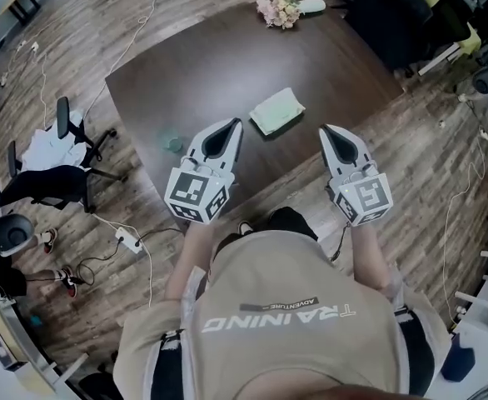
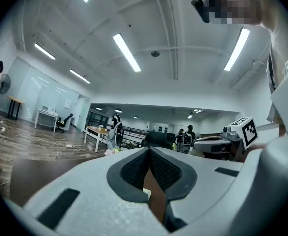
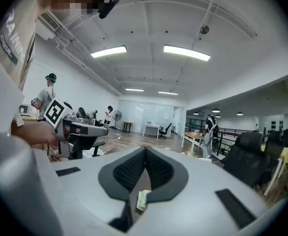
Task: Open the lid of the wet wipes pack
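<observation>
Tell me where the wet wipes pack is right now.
In the head view the wet wipes pack lies on the dark table, between and just beyond the tips of the left gripper and the right gripper, touching neither.

Left hand-held gripper (image 1: 234,125), right hand-held gripper (image 1: 326,130): jaws together, empty.

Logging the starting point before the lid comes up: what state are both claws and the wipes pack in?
left claw: shut, empty, clear of the pack.
right claw: shut, empty, clear of the pack.
wet wipes pack: lying flat, untouched, lid apparently closed.
</observation>
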The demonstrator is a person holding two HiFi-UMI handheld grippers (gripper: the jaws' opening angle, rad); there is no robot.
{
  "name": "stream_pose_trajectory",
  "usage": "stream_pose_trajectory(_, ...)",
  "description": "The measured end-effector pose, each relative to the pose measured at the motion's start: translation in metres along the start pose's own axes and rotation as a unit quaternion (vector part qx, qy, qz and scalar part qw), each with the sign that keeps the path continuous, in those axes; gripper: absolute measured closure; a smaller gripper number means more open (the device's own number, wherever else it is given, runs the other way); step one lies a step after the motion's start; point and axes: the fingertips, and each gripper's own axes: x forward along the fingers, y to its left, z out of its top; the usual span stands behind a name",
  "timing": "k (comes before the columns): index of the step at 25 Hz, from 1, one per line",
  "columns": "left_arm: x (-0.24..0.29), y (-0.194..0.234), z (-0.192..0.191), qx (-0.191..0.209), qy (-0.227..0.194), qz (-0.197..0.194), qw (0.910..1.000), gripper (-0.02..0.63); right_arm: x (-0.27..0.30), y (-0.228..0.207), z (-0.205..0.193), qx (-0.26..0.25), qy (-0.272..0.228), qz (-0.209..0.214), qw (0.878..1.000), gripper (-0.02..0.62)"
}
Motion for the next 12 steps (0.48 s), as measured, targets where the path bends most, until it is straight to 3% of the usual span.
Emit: stream_pose_trajectory(12,0.029,-0.002,-0.002,0.016,0.014,-0.007,0.9997,0.597,0.022,-0.025,-0.015,0.016,0.009,0.017,1.0,0.581)
